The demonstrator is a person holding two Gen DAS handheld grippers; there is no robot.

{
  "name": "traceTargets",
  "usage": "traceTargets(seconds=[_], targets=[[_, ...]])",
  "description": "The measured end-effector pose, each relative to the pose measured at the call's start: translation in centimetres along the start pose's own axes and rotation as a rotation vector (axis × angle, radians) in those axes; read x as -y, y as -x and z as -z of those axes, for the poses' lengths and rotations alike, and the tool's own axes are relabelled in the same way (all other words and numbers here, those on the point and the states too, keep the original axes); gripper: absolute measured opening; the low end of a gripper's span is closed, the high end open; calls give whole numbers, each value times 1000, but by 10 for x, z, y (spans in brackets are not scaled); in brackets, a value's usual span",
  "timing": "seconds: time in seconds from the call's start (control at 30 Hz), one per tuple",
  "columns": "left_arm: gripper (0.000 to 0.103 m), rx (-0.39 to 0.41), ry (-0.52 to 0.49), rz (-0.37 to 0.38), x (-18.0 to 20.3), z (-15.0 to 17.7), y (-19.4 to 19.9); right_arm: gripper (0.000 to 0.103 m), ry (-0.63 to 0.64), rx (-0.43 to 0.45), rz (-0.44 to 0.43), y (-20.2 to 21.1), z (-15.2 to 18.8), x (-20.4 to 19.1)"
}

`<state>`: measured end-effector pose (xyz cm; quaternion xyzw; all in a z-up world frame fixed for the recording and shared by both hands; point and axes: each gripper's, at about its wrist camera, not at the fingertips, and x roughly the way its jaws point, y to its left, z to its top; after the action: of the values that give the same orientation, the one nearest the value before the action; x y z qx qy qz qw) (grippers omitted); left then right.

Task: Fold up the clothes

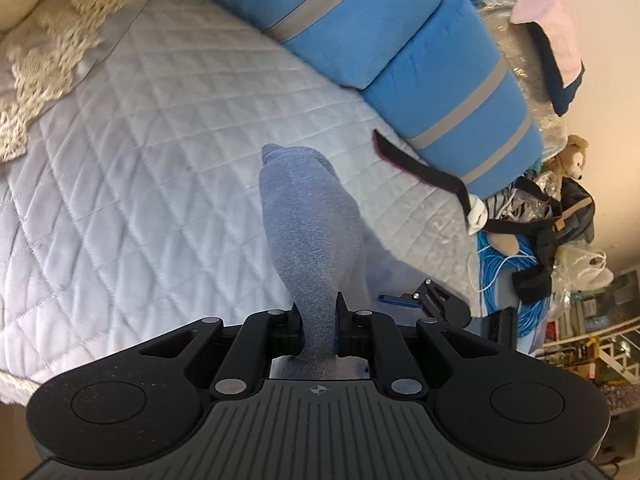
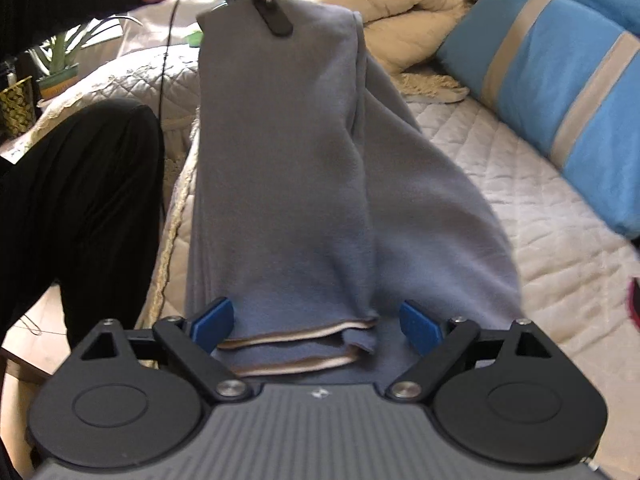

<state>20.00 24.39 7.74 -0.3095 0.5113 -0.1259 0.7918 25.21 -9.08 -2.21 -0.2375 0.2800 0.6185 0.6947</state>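
A grey-blue fleece garment [image 2: 288,184] lies folded lengthwise over the white quilted bed [image 2: 520,208]. My left gripper [image 1: 318,322] is shut on one end of the garment [image 1: 308,224], which hangs from it over the quilt; it also shows in the right wrist view [image 2: 268,4], clamped on the far end. My right gripper [image 2: 318,322] is open, its blue pads either side of the near hem with cream lining. The right gripper's tip [image 1: 424,300] shows in the left wrist view, beyond the cloth.
Blue pillows with grey stripes [image 1: 400,40] lie along the bed's far side. A cream crocheted blanket [image 1: 44,60] is at the head. Clutter, a soft toy [image 1: 568,160] and blue cable sit beside the bed. The person's black-clad leg [image 2: 80,200] is at left.
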Motion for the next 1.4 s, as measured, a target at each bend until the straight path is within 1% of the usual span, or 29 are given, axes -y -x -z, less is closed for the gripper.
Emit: traceTargets(seconds=[0.07, 0.1, 0.2, 0.3, 0.43, 0.63, 0.7, 0.8, 0.83, 0.87, 0.9, 0.97, 1.0, 1.07, 1.13, 1.23, 1.3, 1.33, 1.37, 1.4], targets=[[10, 12, 2, -13, 21, 1, 3, 102, -15, 7, 52, 14, 5, -2], [10, 19, 5, -19, 31, 1, 4, 103, -26, 1, 99, 21, 8, -4], [10, 41, 2, -28, 68, 5, 5, 103, -57, -31, 238, 36, 17, -12], [10, 62, -9, -25, 106, 12, -1, 103, -92, -39, 337, 57, 28, -21], [10, 67, -37, -20, 161, 17, -17, 103, -234, -36, 451, 92, 42, -26], [10, 40, -100, -5, 238, 24, -60, 103, -391, -14, 577, 154, 70, -42], [10, 16, -119, 1, 259, 30, -82, 103, -449, 4, 608, 175, 81, -47], [10, -23, -128, 6, 283, 38, -120, 103, -500, 20, 656, 201, 97, -57], [15, -40, -143, 14, 290, 41, -133, 103, -517, 25, 668, 210, 102, -60], [24, -57, -157, 22, 298, 45, -146, 103, -535, 31, 672, 218, 108, -63], [28, -75, -170, 37, 304, 47, -158, 103, -550, 35, 678, 224, 113, -64], [38, -103, -180, 116, 312, 51, -175, 103, -579, 36, 693, 236, 122, -69], [42, -99, -191, 109, 310, 50, -176, 103, -587, 34, 695, 240, 125, -70], [62, -89, -211, 96, 305, 49, -178, 103, -601, 30, 699, 246, 131, -74], [71, -80, -232, 83, 301, 48, -180, 103, -631, 35, 681, 249, 137, -75], [75, -65, -263, 63, 294, 46, -183, 103, -690, 59, 645, 250, 145, -73], [80, -56, -283, 50, 290, 45, -186, 103, -726, 74, 630, 248, 149, -70], [84, -51, -294, 43, 288, 44, -187, 103, -740, 80, 622, 246, 151, -68], [92, -46, -304, 37, 286, 43, -188, 103, -749, 85, 614, 244, 152, -66], [94, -41, -314, 30, 283, 43, -189, 103, -758, 90, 607, 242, 153, -64]])
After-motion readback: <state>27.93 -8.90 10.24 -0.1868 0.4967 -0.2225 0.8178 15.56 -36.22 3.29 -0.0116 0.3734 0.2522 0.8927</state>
